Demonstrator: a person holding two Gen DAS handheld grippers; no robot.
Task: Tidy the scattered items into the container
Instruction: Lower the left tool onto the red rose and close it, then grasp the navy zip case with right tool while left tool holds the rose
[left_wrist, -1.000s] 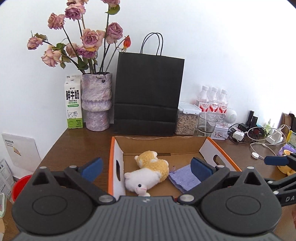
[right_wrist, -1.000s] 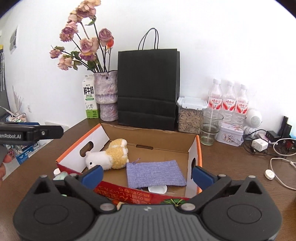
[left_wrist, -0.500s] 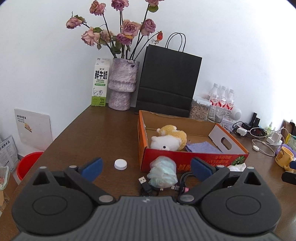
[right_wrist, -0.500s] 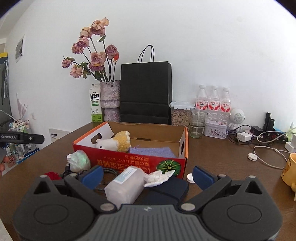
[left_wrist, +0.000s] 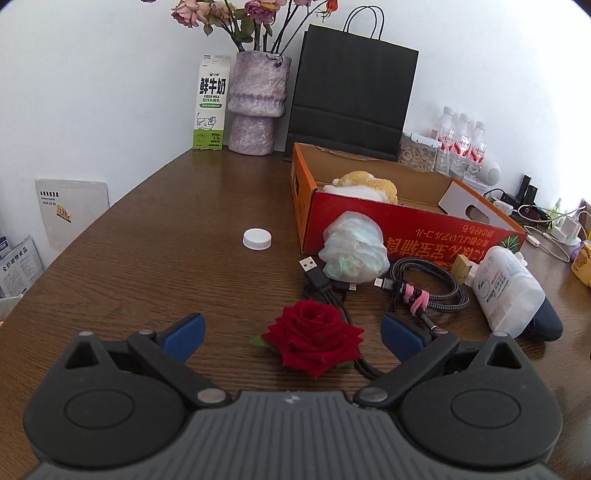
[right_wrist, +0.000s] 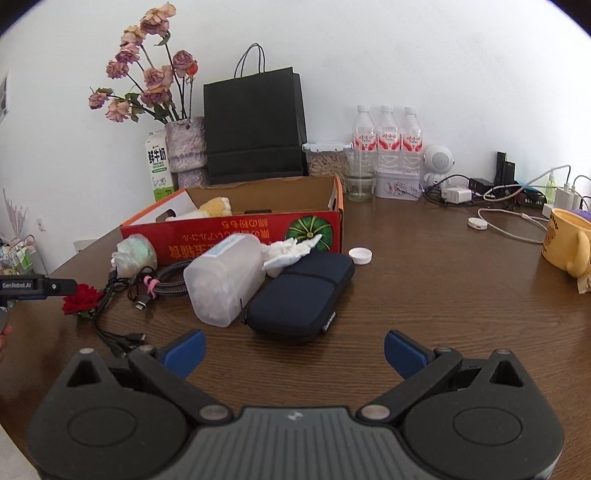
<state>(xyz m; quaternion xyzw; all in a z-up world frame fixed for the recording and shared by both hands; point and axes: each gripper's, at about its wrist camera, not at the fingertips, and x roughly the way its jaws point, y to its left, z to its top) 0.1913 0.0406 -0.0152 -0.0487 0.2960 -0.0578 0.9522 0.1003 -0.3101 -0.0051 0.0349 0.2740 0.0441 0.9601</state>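
Both grippers pulled back from the box, ready for the next pick.

A second ago both cameras looked down into the red and orange cardboard box (left_wrist: 406, 225); now the left gripper (left_wrist: 291, 332) and right gripper (right_wrist: 293, 350) sit low near the front edge of the brown wooden table (left_wrist: 155, 266), fingers wide apart and empty. So I think a new pick comes next. The red cloth rose (left_wrist: 314, 339) lies between the left fingers. The clear plastic bottle (right_wrist: 221, 280) and dark blue zip case (right_wrist: 299, 295) lie in front of the box. The white and green milk carton (left_wrist: 211, 107) reads "FRESH MILK" and "3.3".
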